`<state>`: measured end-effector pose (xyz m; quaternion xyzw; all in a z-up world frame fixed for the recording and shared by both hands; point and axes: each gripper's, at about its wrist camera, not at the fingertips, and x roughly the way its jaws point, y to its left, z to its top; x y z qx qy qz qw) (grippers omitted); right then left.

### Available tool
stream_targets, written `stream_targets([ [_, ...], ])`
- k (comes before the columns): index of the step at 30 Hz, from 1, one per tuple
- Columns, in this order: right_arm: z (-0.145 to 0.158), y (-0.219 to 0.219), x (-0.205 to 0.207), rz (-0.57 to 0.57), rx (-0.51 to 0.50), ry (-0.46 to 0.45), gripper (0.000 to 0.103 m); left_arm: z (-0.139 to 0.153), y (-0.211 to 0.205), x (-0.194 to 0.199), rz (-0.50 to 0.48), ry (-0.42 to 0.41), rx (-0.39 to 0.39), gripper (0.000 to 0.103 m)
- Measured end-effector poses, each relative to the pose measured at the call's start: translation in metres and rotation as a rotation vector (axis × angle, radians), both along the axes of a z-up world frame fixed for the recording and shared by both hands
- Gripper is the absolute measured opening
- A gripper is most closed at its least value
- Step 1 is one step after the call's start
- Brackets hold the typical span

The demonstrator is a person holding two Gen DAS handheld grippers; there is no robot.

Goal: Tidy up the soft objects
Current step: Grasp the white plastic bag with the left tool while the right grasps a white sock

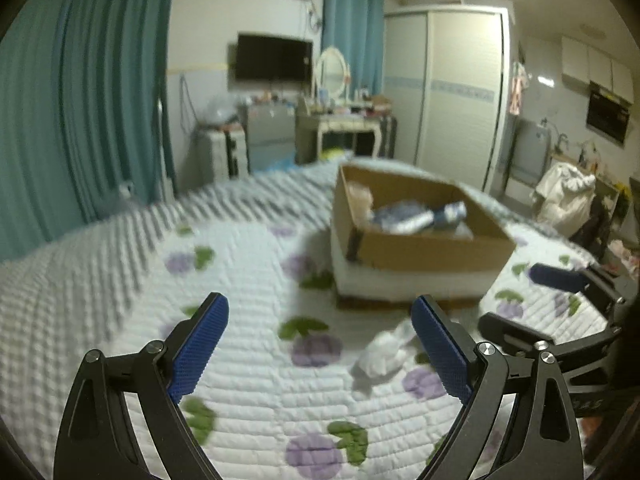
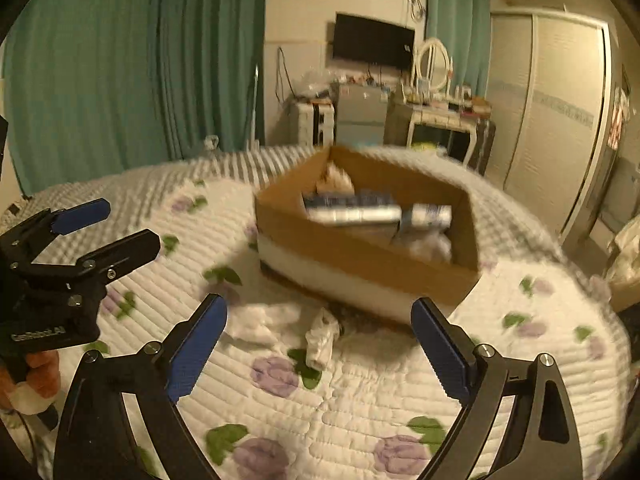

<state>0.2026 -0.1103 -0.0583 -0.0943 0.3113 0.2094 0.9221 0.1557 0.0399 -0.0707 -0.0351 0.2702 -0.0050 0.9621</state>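
A bed covered by a white quilted bedspread (image 1: 248, 384) printed with purple flowers and green leaves fills the lower part of both wrist views. On the bedspread sits an open brown cardboard box (image 1: 424, 248) with a white band along its lower side. Inside the box lie several soft packets with blue and white wrapping (image 1: 420, 216), blurred so that their exact kind cannot be told, and a pale crumpled item in the far corner.

The left gripper (image 1: 320, 344) hangs above the bedspread with its blue-padded fingers (image 1: 200, 344) spread wide apart, holding nothing. Just inside its right finger, a small crumpled white soft item (image 1: 384, 352) lies on the bedspread, near the front of the box.

The right gripper (image 2: 318, 344) hangs above the bedspread in the same way, its blue-padded fingers (image 2: 440, 348) released and wide apart, grasping nothing. In its view, two white soft pieces lie on the bedspread between the fingers and the box: a flatter crumpled white piece (image 2: 260, 320) towards the left, and a small bunched white piece (image 2: 322, 340) just beside the box's near corner. The left gripper shows at the left edge of this view, also open, with part of the person's hand (image 2: 38, 376) on its handle.

Behind the bed stand teal curtains (image 1: 80, 100), a dark wall-mounted television (image 1: 274, 58), a dressing table with an oval mirror (image 1: 332, 68), and a tall white wardrobe (image 1: 460, 92).
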Motion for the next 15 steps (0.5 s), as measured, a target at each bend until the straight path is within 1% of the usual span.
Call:
stream_targets([
  [2,-0.023,-0.002,0.014,-0.011,0.006,0.054,0.083,-0.016,-0.004,0.009,-0.008,0.042,-0.002,0.094],
  [4,-0.042,-0.004,0.026,-0.022,0.005,0.099,0.079,-0.032,-0.01,0.018,-0.015,0.08,0.013,0.094],
  [5,-0.052,-0.004,0.032,-0.028,-0.004,0.121,0.073,-0.038,-0.011,0.018,-0.016,0.091,0.025,0.094],
  [7,-0.064,-0.004,0.041,-0.025,-0.011,0.151,0.063,-0.05,-0.019,0.023,-0.026,0.114,0.043,0.093],
  [9,-0.072,-0.003,0.048,-0.015,-0.011,0.176,0.059,-0.059,-0.024,0.025,-0.041,0.138,0.043,0.093],
  [10,-0.077,-0.003,0.053,-0.012,-0.008,0.19,0.051,-0.062,-0.026,0.026,-0.047,0.148,0.047,0.093],
  [11,-0.08,-0.003,0.055,-0.005,-0.001,0.204,0.041,-0.065,-0.028,0.027,-0.053,0.154,0.052,0.093],
  [12,-0.082,-0.002,0.057,0.001,0.005,0.216,0.037,-0.067,-0.029,0.029,-0.064,0.161,0.057,0.093],
  [14,-0.085,-0.001,0.06,0.022,0.021,0.235,0.019,-0.071,-0.034,0.032,-0.087,0.171,0.061,0.092],
  [15,-0.085,-0.001,0.06,0.026,0.019,0.233,0.019,-0.072,-0.037,0.033,-0.094,0.174,0.064,0.092],
])
